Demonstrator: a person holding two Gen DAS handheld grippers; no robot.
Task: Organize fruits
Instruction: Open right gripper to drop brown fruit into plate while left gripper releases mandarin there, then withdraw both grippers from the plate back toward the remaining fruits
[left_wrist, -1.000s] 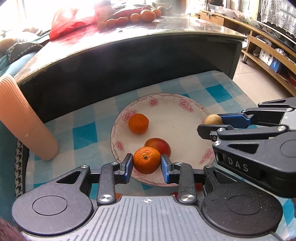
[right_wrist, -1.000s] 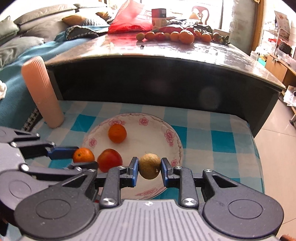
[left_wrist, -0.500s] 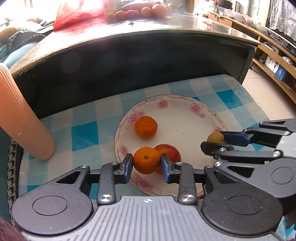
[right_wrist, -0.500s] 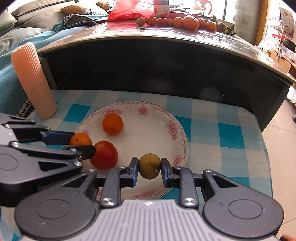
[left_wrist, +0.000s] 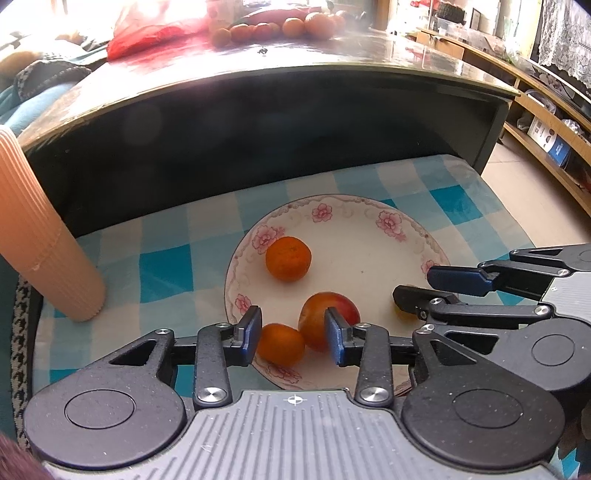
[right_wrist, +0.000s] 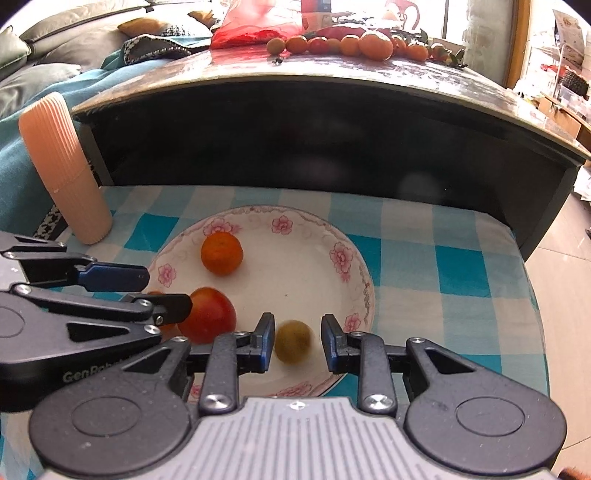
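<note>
Strong daylight pours in from the windows behind, bleaching the top of both views and glaring off the glossy dark tabletop (right_wrist: 369, 70). The recess beneath it lies in deep shadow. Fisheye bending curves every edge. The small yellow-green round fruit (right_wrist: 293, 341) is motion-blurred.

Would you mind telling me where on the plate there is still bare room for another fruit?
The far right part of the plate is bare, bordered by the flowered rim and the far tangerine. The near left is crowded: the red fruit, the near tangerine and the yellowish fruit sit between the open left hand-held gripper and right hand-held gripper.
</note>
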